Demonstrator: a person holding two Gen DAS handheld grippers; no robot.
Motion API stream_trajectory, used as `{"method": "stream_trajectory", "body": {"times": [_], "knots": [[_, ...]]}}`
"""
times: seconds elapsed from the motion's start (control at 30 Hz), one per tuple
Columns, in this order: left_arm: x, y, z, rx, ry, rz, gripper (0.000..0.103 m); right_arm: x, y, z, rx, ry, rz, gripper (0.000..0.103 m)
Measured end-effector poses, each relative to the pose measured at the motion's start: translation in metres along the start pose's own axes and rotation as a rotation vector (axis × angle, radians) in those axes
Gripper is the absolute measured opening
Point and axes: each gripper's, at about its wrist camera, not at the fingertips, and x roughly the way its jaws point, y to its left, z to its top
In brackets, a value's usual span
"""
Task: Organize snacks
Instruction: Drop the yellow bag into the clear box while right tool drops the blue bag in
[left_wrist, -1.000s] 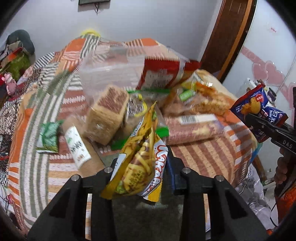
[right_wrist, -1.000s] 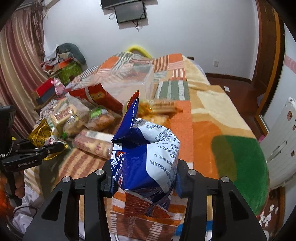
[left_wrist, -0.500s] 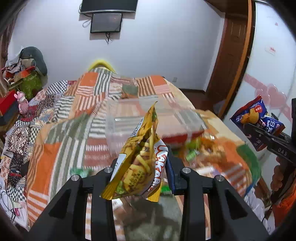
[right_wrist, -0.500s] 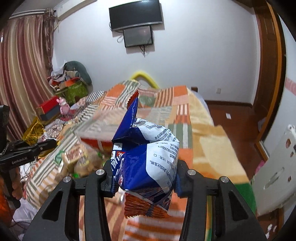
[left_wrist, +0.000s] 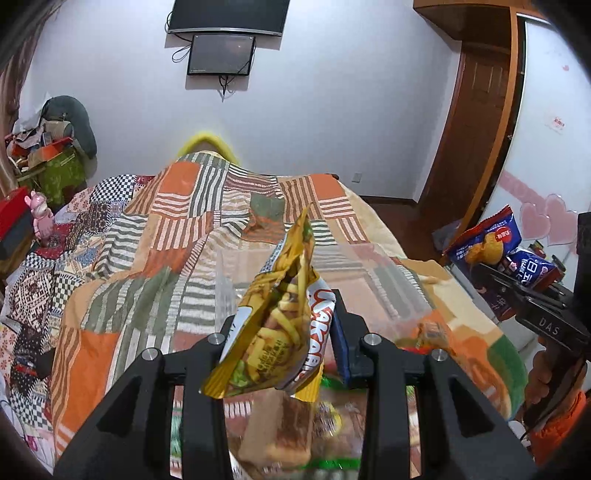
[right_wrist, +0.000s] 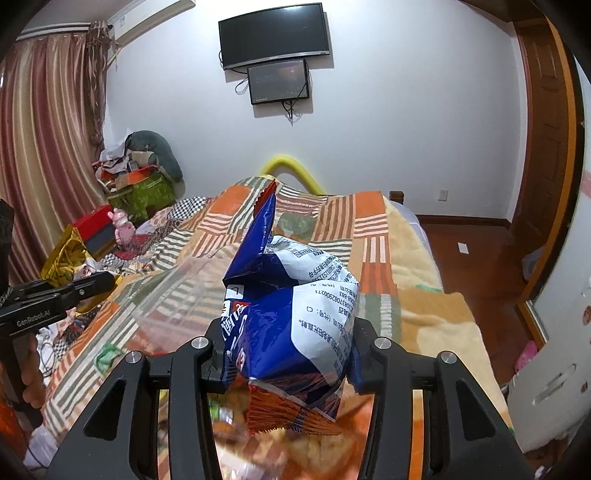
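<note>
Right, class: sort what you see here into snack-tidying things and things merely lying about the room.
Part of the job:
- yellow snack bag in the left gripper
- blue snack bag in the right gripper
- clear plastic box on the bed

Lying about:
- pink toy
- wall screens
- clutter pile

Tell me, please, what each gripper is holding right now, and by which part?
The left gripper pinches the yellow snack bag across its lower half. The right gripper clamps the blue and white snack bag across its middle.
</note>
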Motion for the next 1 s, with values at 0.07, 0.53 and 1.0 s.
{"method": "stream_trajectory", "body": {"times": [0.07, 0.53, 1.0], "knots": [[0.014, 0.001, 0.004, 0.002, 0.012, 0.005, 0.035, 0.01, 0.001, 0.001, -0.004, 0.013, 0.001, 0.042], [0.092, 0.016, 0.016, -0.001, 0.118, 0.017, 0.034, 0.073, 0.0, -0.001, -0.025, 0.168, 0.032, 0.042], [0.057, 0.039, 0.017, 0.0, 0.071, 0.053, 0.068, 0.062, -0.003, 0.005, -0.057, 0.193, 0.052, 0.054]]}}
